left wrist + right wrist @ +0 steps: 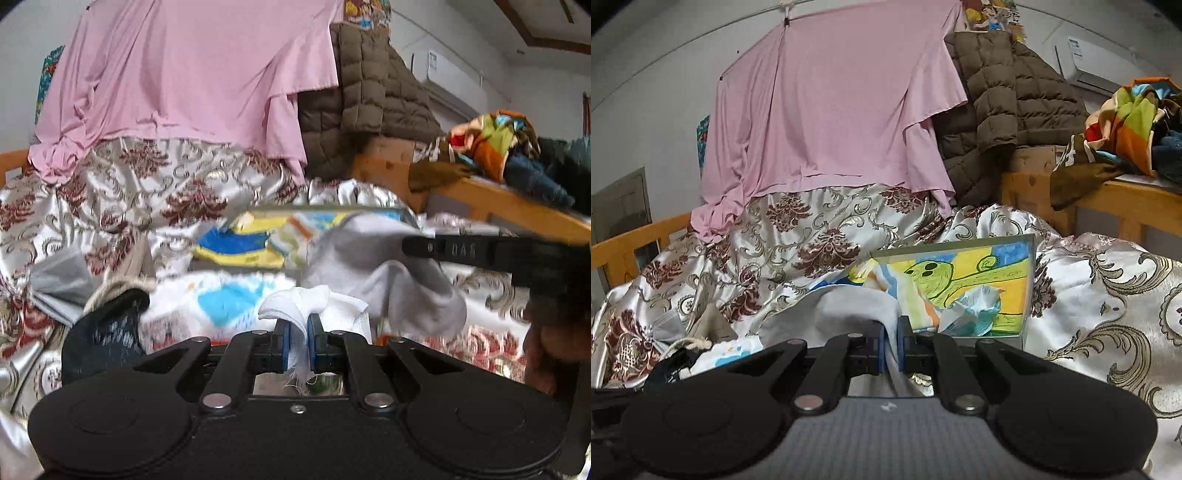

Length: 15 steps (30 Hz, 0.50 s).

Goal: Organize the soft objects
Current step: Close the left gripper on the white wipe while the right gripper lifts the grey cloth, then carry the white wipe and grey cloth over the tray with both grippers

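My left gripper [298, 345] is shut on a white gauzy cloth [291, 306] that bunches above the blue pads. My right gripper [891, 343] is shut on a light grey cloth [834, 310] that drapes over its left finger. In the left wrist view the same grey cloth [399, 284] hangs from the right gripper's black finger [461, 251], which reaches in from the right. A box with a colourful drawing [960, 291] stands just behind the right gripper, with crumpled blue-white cloth [975, 310] in it.
Everything lies on a silver bedspread with maroon and gold flowers [1108, 295]. A pink sheet [831, 122] and a brown puffer jacket [1004, 96] hang behind. A wooden bed rail [1126, 199] carries colourful clothes [1126, 122]. A dark sock [107, 336] and drawstring bag [118, 288] lie left.
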{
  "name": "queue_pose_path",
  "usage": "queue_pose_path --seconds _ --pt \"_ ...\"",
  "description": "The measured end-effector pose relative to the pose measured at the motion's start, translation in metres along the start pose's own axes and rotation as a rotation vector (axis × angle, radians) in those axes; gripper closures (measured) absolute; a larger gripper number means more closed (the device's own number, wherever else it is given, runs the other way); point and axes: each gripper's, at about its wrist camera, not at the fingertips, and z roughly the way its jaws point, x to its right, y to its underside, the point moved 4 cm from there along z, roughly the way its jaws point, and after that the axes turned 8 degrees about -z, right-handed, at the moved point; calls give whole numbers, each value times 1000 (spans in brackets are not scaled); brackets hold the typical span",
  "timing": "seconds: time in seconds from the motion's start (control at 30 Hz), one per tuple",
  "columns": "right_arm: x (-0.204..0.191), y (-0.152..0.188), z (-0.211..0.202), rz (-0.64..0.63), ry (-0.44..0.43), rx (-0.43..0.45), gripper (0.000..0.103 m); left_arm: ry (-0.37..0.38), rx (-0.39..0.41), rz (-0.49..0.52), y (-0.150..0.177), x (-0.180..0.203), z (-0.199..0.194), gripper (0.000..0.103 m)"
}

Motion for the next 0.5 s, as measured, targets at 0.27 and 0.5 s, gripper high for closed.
queue_pose_path --seconds 0.27,0.5 --pt "11 -14 21 38 8 75 95 -1 72 -21 -41 5 23 93" --pt "40 -45 50 89 39 178 95 -2 125 -24 -88 12 63 93"
